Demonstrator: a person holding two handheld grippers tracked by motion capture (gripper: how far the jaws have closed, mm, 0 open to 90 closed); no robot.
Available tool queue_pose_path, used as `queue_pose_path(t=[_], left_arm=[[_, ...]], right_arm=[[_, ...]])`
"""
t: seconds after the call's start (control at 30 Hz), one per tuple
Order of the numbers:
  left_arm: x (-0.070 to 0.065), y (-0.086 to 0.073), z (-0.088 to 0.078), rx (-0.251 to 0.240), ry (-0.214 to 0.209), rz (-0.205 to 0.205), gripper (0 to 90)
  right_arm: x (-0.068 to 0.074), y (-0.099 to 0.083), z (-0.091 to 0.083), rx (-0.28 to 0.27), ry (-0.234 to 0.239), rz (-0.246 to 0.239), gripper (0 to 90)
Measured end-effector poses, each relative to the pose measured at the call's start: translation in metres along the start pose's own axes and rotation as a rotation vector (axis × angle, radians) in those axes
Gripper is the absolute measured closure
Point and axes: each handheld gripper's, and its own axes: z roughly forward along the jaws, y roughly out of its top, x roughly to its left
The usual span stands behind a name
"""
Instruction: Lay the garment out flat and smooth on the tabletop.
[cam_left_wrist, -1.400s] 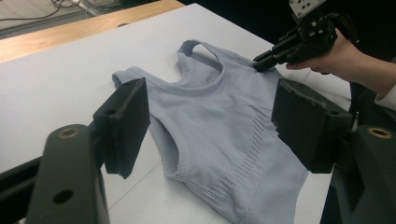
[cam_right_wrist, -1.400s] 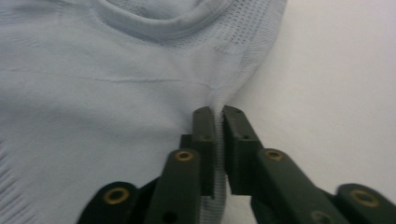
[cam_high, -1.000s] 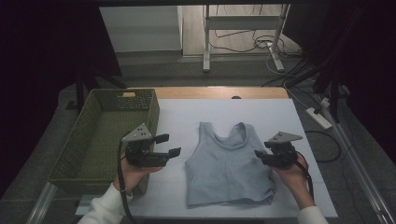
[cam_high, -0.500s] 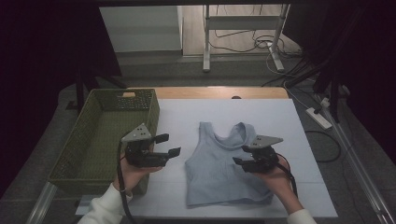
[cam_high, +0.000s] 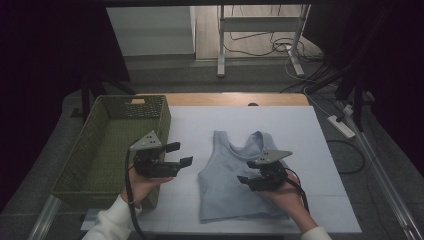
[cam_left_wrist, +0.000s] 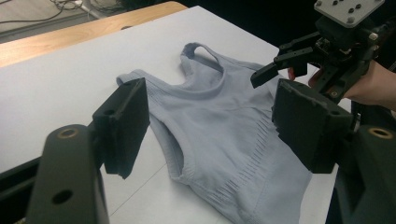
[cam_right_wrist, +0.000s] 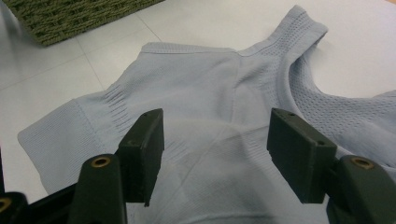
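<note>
A pale blue tank top lies flat on the white bench, to the right of a green woven basket. The right hand-held gripper hangs over the top's right half; its jaws have just been opening, with nothing clamped. The left hand-held gripper, released and empty, hovers between basket and top.
</note>
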Motion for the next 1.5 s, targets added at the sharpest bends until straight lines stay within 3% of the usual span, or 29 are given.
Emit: queue_pose_path(t=[0.9, 1.13, 1.5], left_arm=[[0.000, 0.000, -0.001, 0.003, 0.001, 0.002, 27.5], [0.001, 0.000, -0.003, 0.000, 0.005, -0.002, 27.5], [0.002, -0.001, -0.004, -0.001, 0.009, -0.004, 27.4]], right_arm=[[0.019, 0.004, 0.009, -0.011, 0.030, -0.050, 36.1], [0.026, 0.005, 0.011, -0.015, 0.056, -0.065, 36.1], [0.056, 0.014, 0.027, -0.005, 0.121, -0.111, 36.0]])
